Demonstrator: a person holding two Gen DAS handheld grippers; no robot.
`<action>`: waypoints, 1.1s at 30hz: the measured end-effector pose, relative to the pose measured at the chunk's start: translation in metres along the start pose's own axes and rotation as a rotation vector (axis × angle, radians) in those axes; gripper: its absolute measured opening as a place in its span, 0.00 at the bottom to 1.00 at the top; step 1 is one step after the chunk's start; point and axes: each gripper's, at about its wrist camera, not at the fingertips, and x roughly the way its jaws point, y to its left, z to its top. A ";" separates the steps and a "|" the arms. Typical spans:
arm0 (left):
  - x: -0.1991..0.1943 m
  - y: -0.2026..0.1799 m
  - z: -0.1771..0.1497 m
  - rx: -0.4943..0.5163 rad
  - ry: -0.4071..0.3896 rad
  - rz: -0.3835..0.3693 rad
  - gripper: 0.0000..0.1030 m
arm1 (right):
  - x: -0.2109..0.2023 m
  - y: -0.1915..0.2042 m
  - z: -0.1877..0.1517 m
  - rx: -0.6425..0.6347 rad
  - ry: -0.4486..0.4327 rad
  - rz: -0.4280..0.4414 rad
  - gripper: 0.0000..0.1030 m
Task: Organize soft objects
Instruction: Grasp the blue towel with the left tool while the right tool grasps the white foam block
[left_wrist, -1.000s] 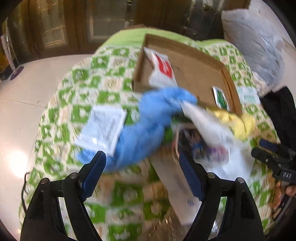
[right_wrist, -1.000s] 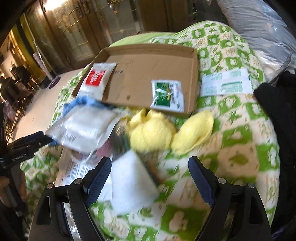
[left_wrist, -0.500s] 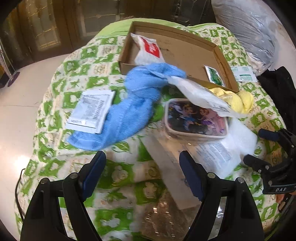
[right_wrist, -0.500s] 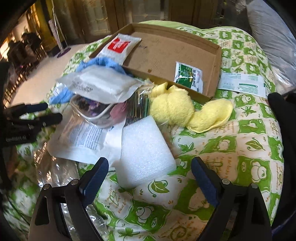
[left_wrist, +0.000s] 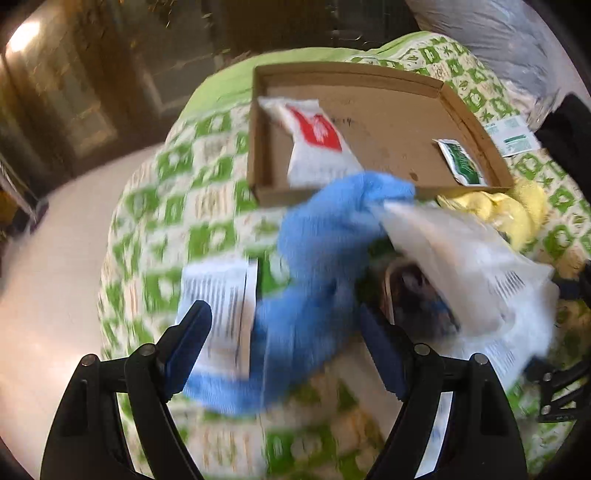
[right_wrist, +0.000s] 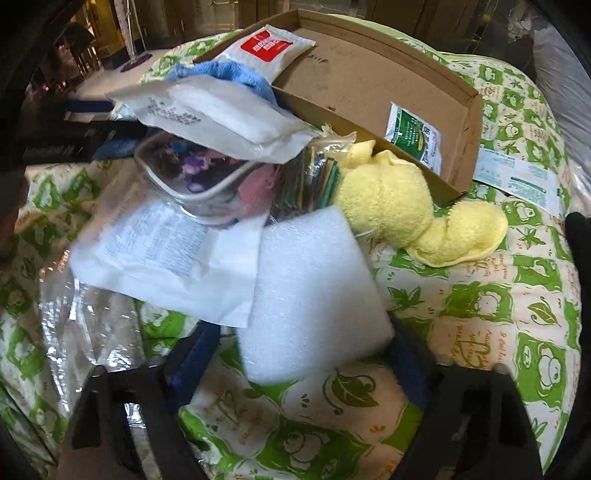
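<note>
Soft objects lie heaped on a green-and-white quilt (right_wrist: 480, 306) in front of a shallow cardboard box (right_wrist: 373, 74); a blue towel (left_wrist: 317, 251) sprawls between the spread, empty jaws of the left gripper (left_wrist: 286, 339), not yet pinched; a yellow towel (right_wrist: 399, 206) rests against the box's near wall; a white foam pad (right_wrist: 314, 295) sits between the jaws of the right gripper (right_wrist: 303, 358), which have just been closing, though blur hides whether the pads touch it; a red-labelled pouch (right_wrist: 266, 48) and a green sachet (right_wrist: 413, 133) lie inside the box.
</note>
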 end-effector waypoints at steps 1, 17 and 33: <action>0.004 -0.002 0.005 0.006 0.000 0.006 0.79 | 0.001 -0.002 0.000 0.007 0.005 0.002 0.70; 0.020 -0.014 0.021 -0.031 -0.024 -0.040 0.45 | 0.004 -0.011 -0.004 0.044 -0.012 0.030 0.67; -0.078 -0.002 -0.027 -0.120 -0.143 -0.130 0.45 | -0.047 -0.036 -0.026 0.134 -0.133 0.022 0.66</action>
